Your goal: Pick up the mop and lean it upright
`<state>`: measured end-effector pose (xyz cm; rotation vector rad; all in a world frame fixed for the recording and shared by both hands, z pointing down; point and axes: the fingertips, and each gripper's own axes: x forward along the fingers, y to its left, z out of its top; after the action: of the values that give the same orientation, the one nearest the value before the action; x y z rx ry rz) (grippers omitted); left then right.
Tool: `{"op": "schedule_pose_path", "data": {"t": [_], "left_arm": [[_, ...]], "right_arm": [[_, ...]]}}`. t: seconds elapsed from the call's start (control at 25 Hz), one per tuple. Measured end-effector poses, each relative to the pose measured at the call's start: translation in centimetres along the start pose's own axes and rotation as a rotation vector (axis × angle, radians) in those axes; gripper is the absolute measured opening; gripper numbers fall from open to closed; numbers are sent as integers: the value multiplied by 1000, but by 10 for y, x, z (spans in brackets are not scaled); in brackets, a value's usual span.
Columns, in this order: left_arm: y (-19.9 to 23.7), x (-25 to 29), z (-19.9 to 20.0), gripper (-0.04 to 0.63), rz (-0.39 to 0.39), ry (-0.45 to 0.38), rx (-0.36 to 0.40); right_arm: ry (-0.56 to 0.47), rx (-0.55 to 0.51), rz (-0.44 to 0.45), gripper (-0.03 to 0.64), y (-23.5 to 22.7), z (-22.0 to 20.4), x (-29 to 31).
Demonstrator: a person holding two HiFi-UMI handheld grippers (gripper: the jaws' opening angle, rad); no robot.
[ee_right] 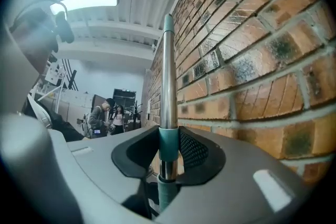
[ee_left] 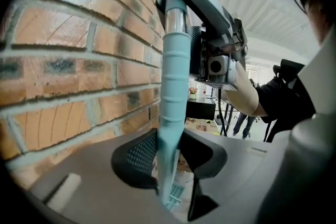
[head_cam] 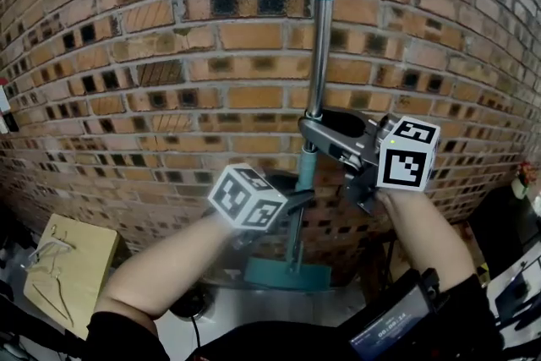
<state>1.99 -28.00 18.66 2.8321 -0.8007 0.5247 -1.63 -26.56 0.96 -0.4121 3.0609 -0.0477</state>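
Head view: teal-and-steel mop (head_cam: 320, 55) stands upright beside brick wall (head_cam: 169, 55).

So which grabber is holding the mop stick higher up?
The right gripper: it clamps the mop pole up by the shiny metal part, while the left gripper clamps it lower down, on the turquoise sleeve.

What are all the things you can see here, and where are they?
mop: one, teal and silver, upright before the wall
brick wall: one, orange-brown, behind the mop
wooden board: one, pale, low on the left
wire hangers: some, grey, on the board
ceiling light: one, white, overhead
left claw: one, grey, shut on the mop's teal sleeve, lower
right claw: one, grey, shut on the mop's pole, higher
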Motion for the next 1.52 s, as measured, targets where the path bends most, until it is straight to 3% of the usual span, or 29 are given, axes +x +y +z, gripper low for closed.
{"op": "schedule_pose_path", "data": {"t": [0.64,1.04,1.52], "left_arm": [[-2,-34,81,133,-4,-22,35],[-3,-41,94,133,-2,-31,74],[-5,-47,99,135,1,-36,89]], "right_arm": [[-41,11,16,129,1,86,4],[-41,-69,19,129,11,103,5],[-51,-69,26,129,16,109,4]]}}
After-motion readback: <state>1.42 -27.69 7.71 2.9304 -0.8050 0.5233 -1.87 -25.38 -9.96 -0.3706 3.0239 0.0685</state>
